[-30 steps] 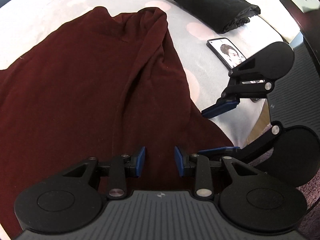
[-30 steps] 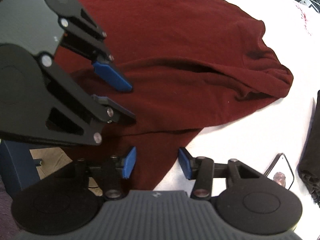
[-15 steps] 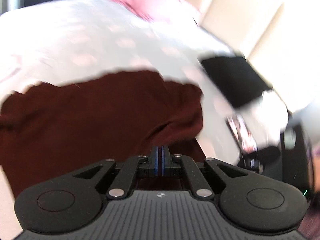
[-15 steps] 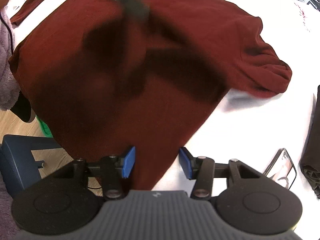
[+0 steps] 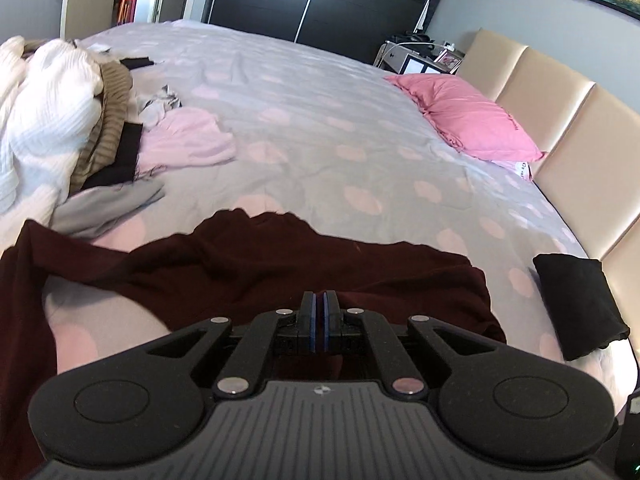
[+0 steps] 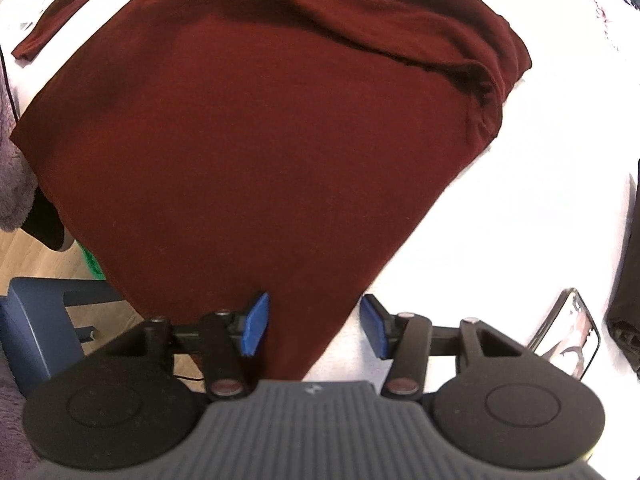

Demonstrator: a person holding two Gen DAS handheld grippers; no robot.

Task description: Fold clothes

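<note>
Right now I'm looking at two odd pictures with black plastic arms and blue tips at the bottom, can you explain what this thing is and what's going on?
Those black arms are two handheld grippers, one in each of a person's hands, each carrying a wide-angle camera that looks out along its two blue-tipped fingers.

In the left camera's picture, the left gripper has its pads pressed together; dark red cloth lies right around them, but a grip is not clear. Beyond it is a bed with a pink pillow, a folded black garment and a pile of unfolded clothes.

In the right camera's picture, the right gripper is open, its pads on either side of the near corner of the maroon sweater spread on the bed. A phone lies to its right.
</note>
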